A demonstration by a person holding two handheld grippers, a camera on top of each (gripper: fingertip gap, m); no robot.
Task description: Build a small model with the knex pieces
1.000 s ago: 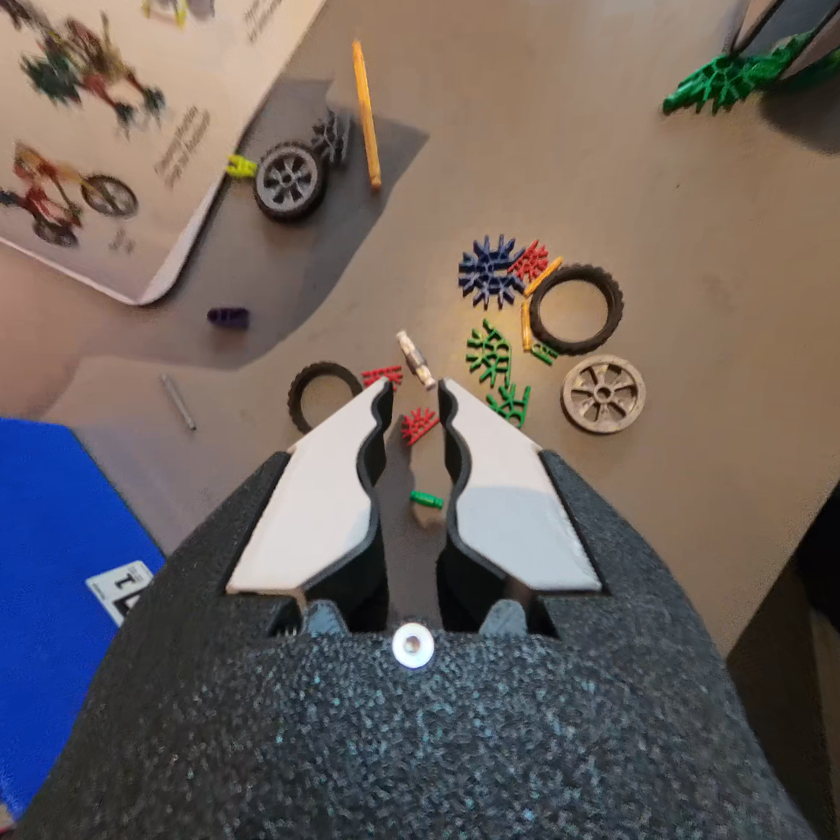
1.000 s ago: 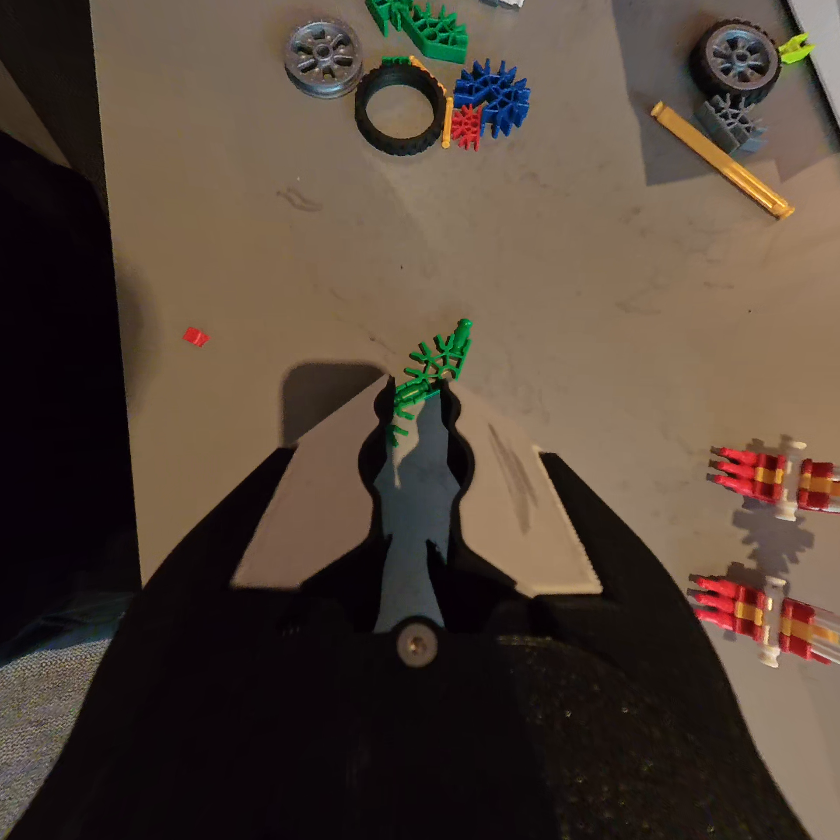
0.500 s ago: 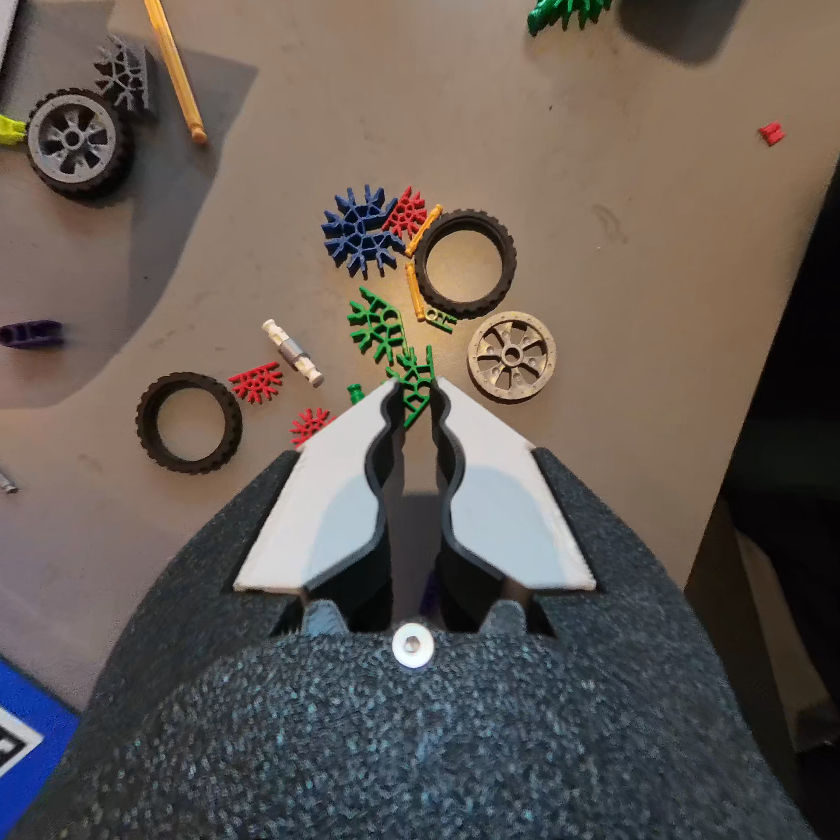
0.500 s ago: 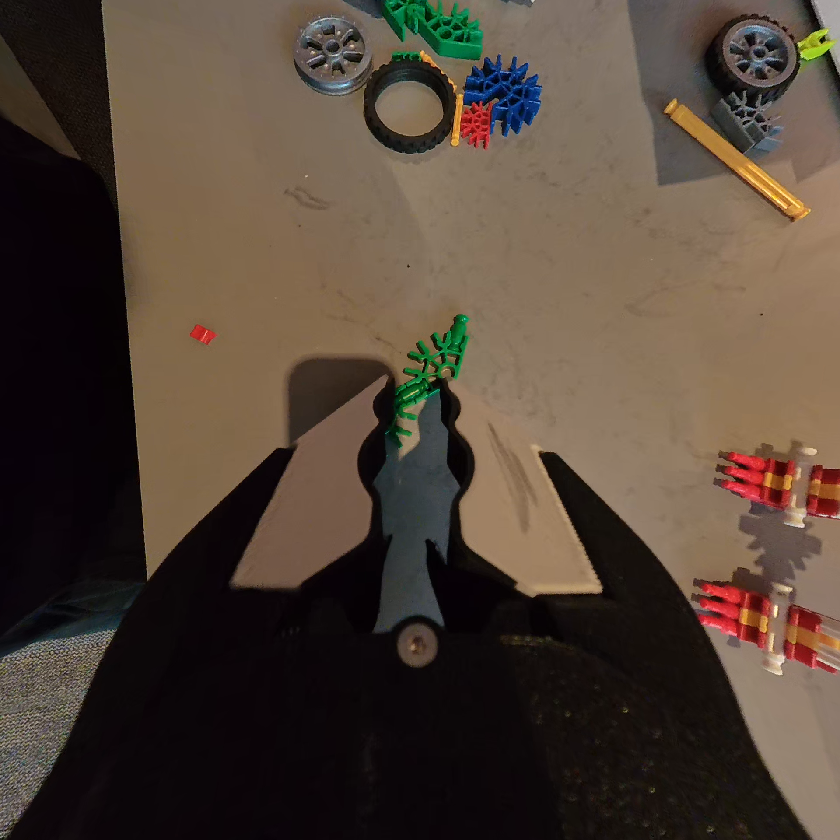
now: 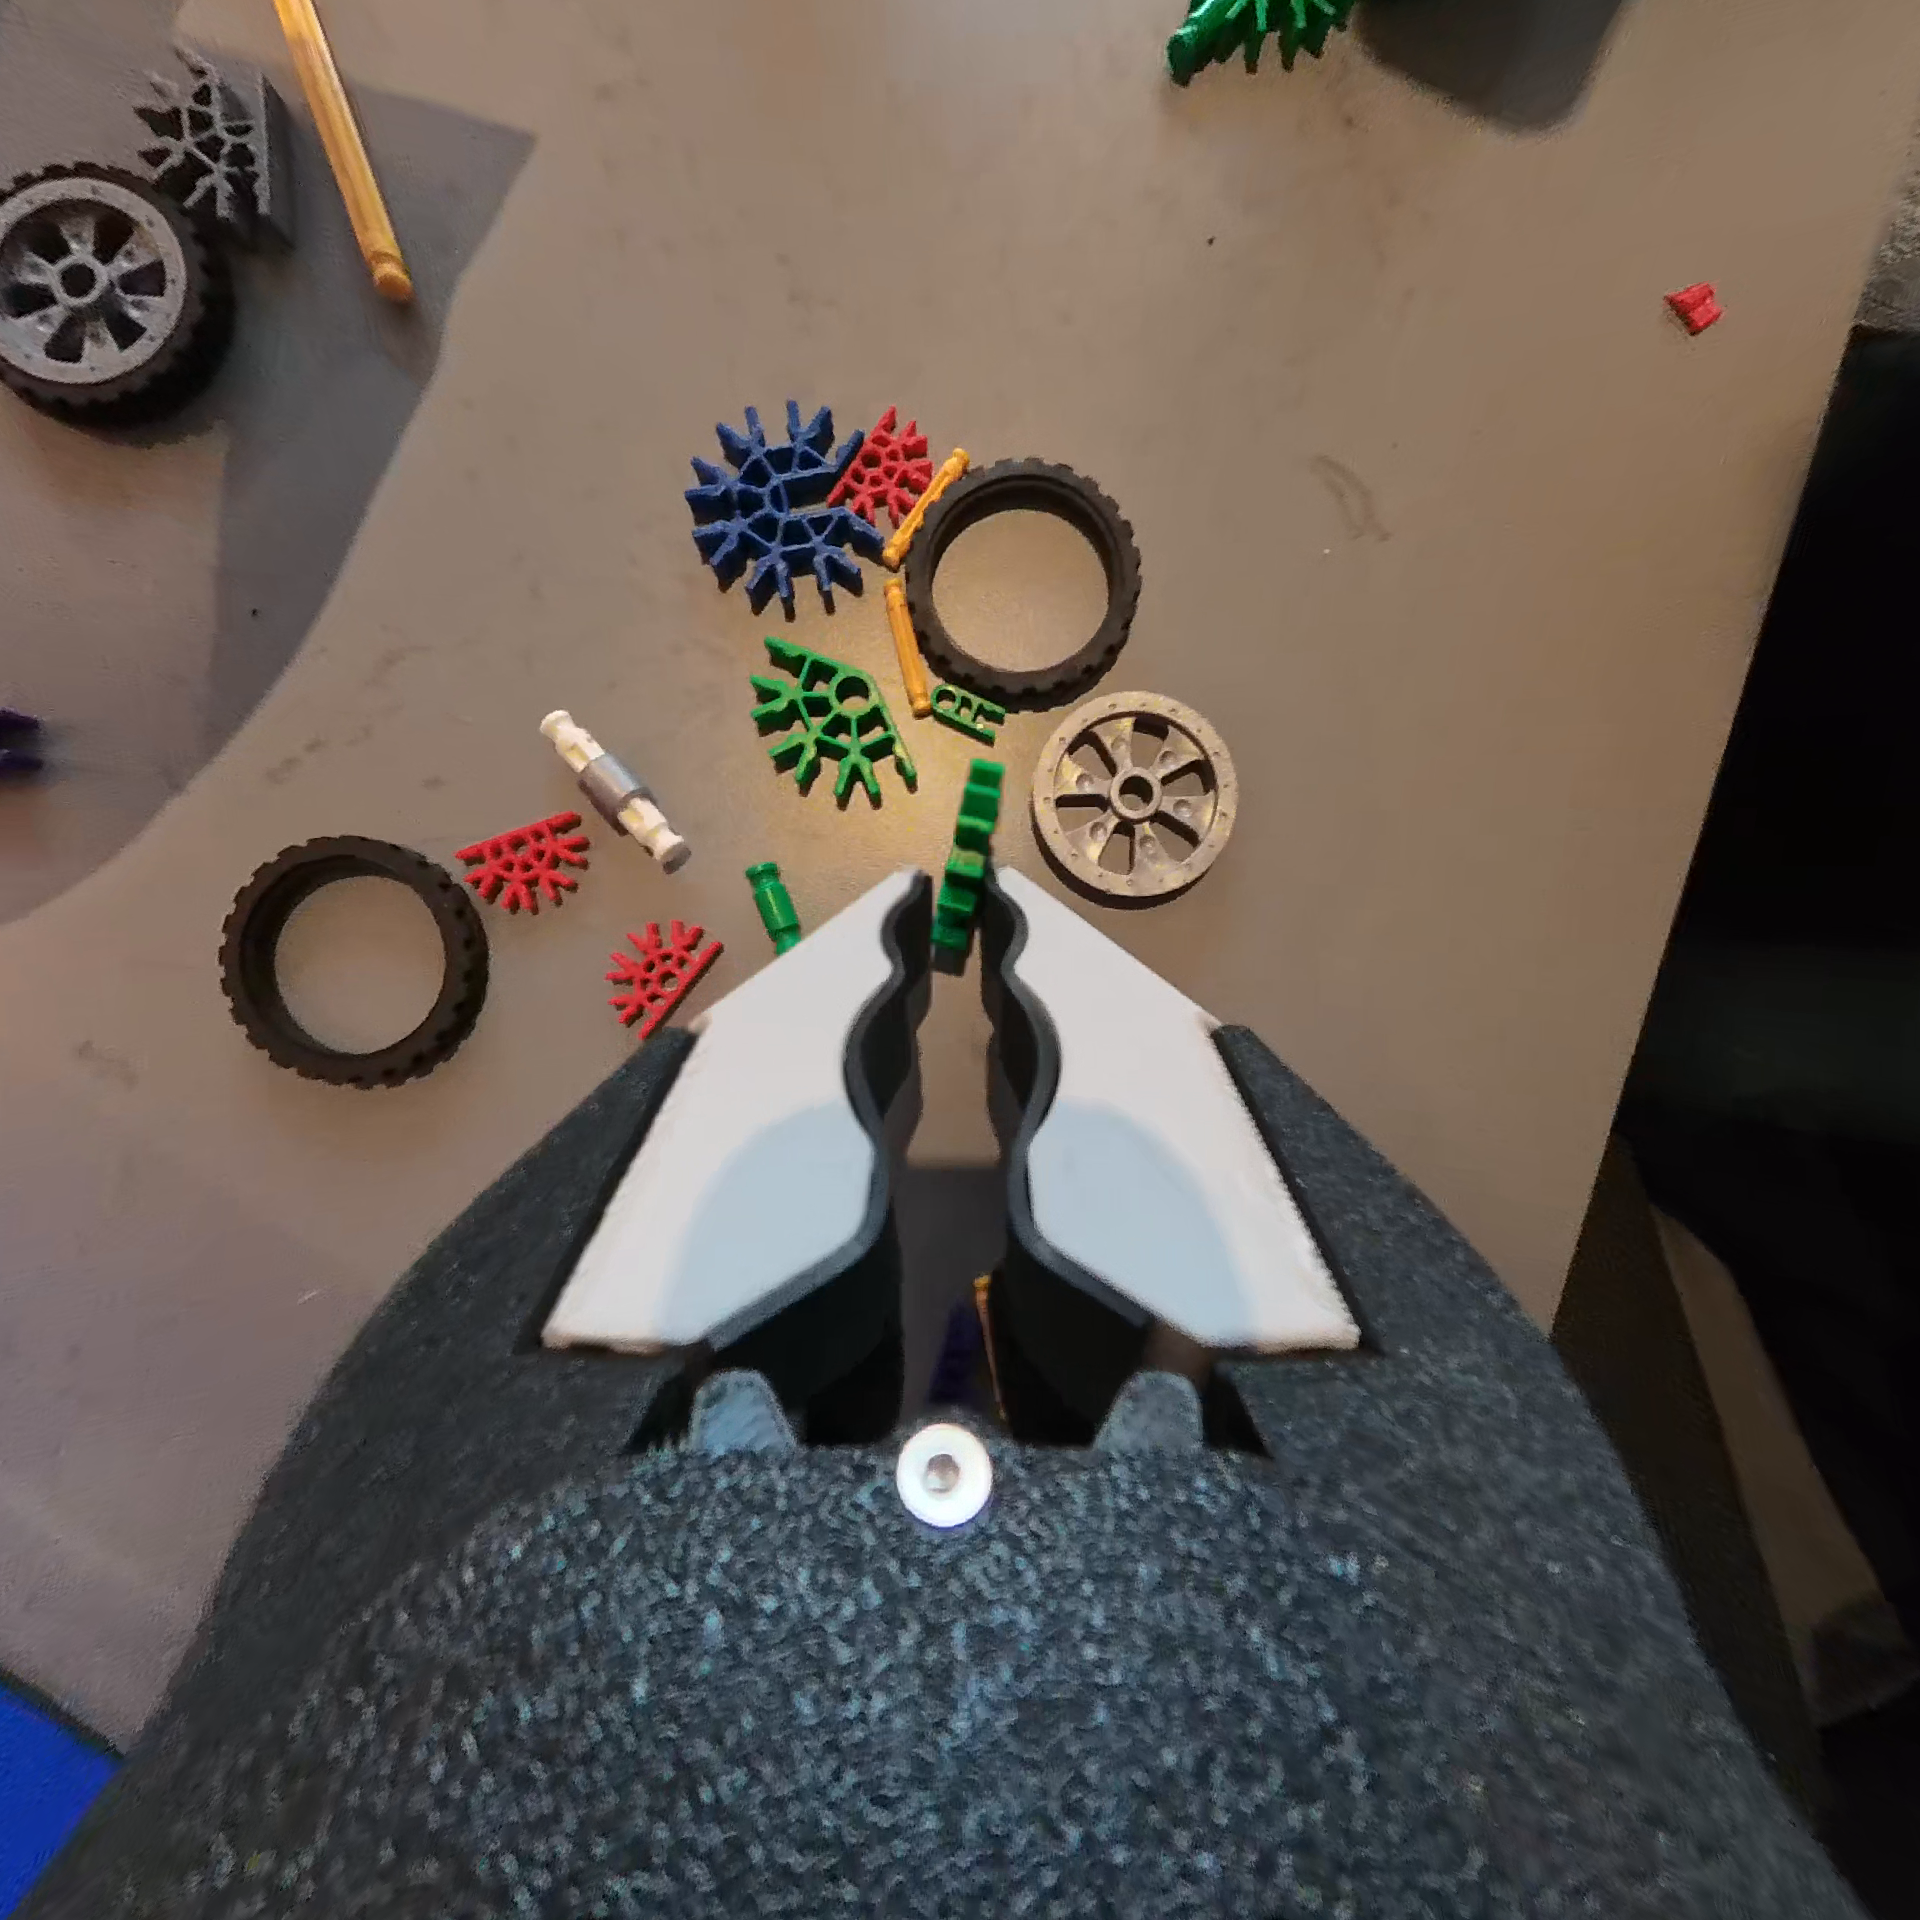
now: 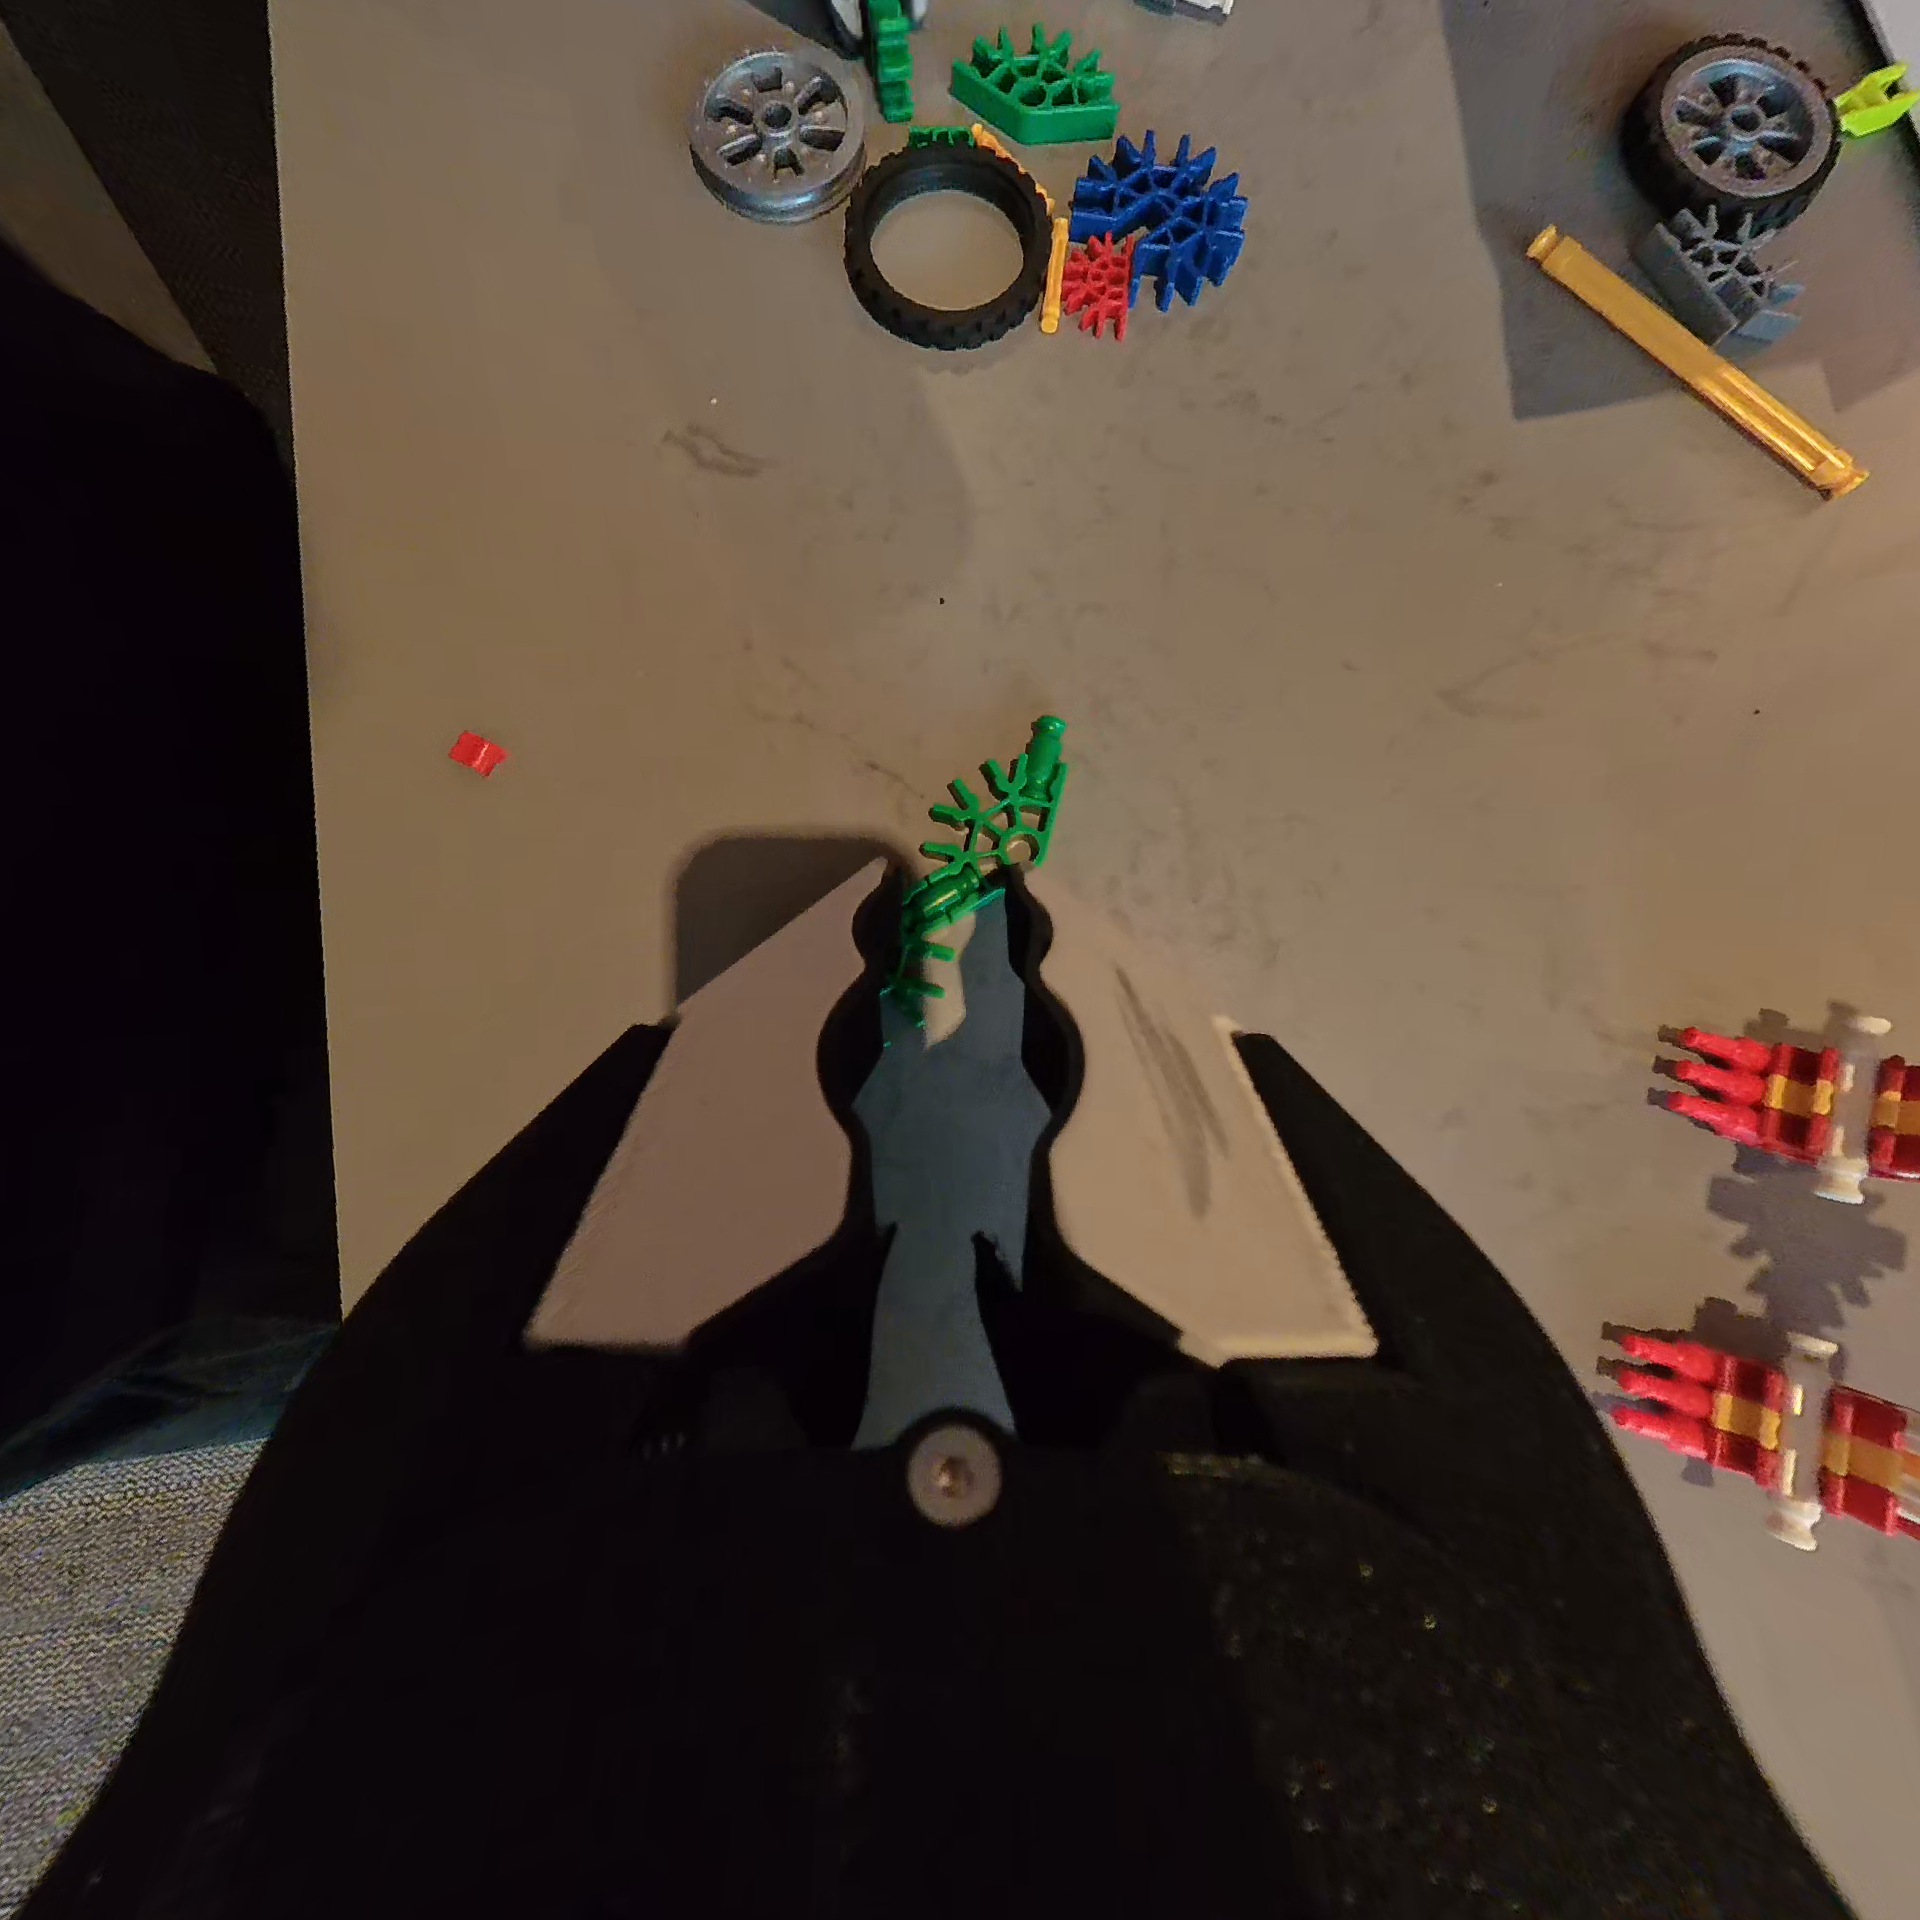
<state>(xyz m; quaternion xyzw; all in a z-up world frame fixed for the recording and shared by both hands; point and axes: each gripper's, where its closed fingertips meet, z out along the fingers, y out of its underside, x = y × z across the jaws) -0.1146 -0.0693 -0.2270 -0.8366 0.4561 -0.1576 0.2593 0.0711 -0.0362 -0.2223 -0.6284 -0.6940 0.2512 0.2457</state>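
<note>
My left gripper (image 5: 954, 896) is shut on a green connector (image 5: 966, 847), held edge-on just above the grey table (image 5: 1351, 727). Beside it lie another green connector (image 5: 831, 722), a grey wheel hub (image 5: 1135, 798) and a black tyre (image 5: 1023, 582). My right gripper (image 6: 945, 896) is shut on a green connector assembly with a short green rod (image 6: 982, 831), held low over a bare part of the table (image 6: 1247, 623). That assembly also shows at the top of the left wrist view (image 5: 1247, 31). The left-held connector also shows at the top of the right wrist view (image 6: 891, 62).
Blue (image 5: 774, 504) and red (image 5: 883, 468) connectors, a second tyre (image 5: 353, 961), a white-grey rod (image 5: 613, 790), a short green rod (image 5: 771, 904), a tyred wheel (image 5: 88, 291) and a long yellow rod (image 5: 338, 145) lie around. Two red assemblies (image 6: 1766, 1101) lie right. The table edge (image 5: 1704, 935) runs along the right. The gap from one gripper's tips to the other's is roughly 20 cm.
My left gripper has moved right over the pile, closed on a green connector and tipped it up on edge. My right gripper has barely moved and still holds its green assembly.
</note>
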